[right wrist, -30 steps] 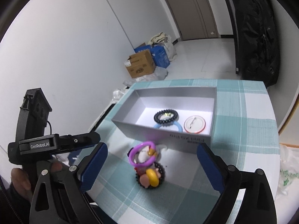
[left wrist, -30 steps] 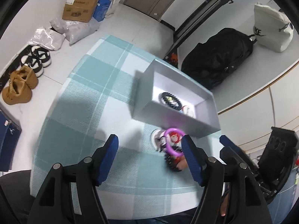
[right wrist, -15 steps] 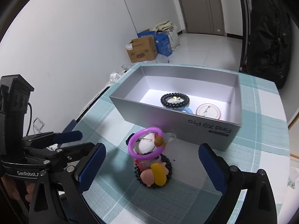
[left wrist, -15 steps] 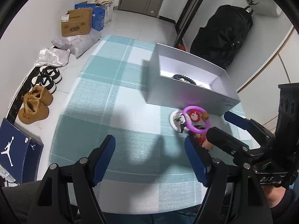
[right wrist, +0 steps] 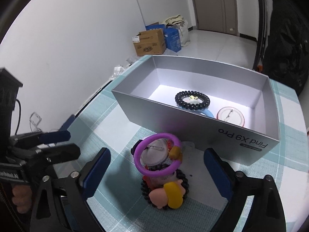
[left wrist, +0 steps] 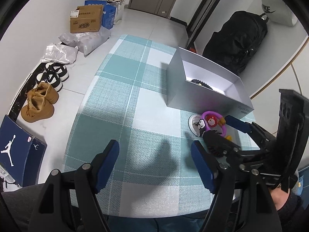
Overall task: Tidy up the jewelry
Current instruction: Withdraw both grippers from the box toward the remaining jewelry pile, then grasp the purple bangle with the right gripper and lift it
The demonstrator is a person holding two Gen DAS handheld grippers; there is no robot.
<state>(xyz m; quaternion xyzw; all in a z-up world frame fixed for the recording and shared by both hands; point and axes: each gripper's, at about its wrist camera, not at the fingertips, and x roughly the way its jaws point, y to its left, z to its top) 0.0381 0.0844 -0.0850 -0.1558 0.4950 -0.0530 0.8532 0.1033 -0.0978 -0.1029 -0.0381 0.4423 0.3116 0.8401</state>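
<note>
The silver box (right wrist: 195, 127) is the landmark; just in front of it sits the jewelry pile (right wrist: 162, 174), purple ring (right wrist: 157, 155) on top; the right gripper (right wrist: 156, 172), jaws spread and just narrowing, straddles it, nothing pinched; closing could topple the stack or snag several pieces; the left gripper (left wrist: 154, 164) hangs open, empty, beside it.

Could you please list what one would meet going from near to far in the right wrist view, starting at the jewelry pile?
Yellow and pink charm → purple ring → silver box near wall → black bead bracelet inside it → cardboard box on the floor → door.
</note>
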